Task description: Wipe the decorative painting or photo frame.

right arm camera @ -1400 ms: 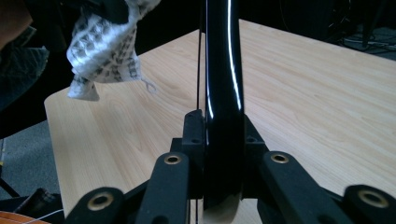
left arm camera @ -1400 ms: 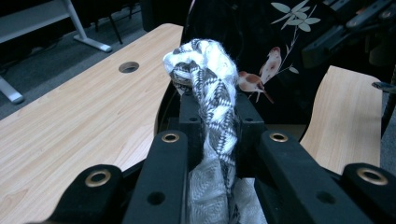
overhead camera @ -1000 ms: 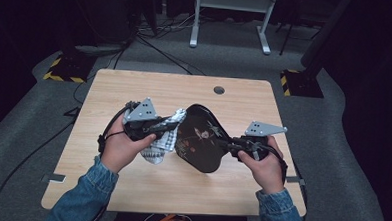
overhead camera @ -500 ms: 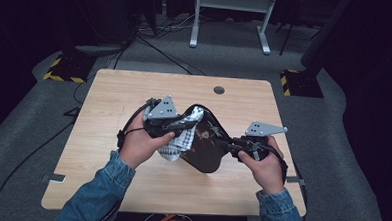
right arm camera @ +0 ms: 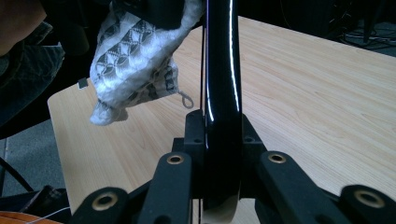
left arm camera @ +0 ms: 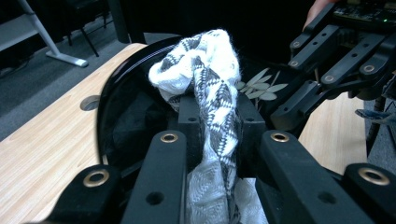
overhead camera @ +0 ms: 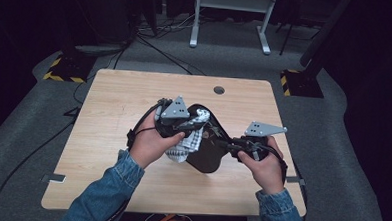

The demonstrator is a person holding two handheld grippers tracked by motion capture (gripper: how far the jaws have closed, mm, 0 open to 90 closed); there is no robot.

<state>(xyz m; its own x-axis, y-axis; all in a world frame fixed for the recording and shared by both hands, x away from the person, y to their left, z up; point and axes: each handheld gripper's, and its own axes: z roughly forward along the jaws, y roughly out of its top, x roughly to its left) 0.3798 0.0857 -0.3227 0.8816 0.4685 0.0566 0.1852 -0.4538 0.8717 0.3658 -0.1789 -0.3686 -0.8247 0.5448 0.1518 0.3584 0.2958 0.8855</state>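
The left gripper [overhead camera: 187, 126] has its jaws closed on a white and grey patterned cloth [overhead camera: 188, 140], which it presses against the black plate [overhead camera: 209, 151]. The right gripper [overhead camera: 232, 146] clamps this plate by the rim and holds it tilted above the wooden table [overhead camera: 109, 111].
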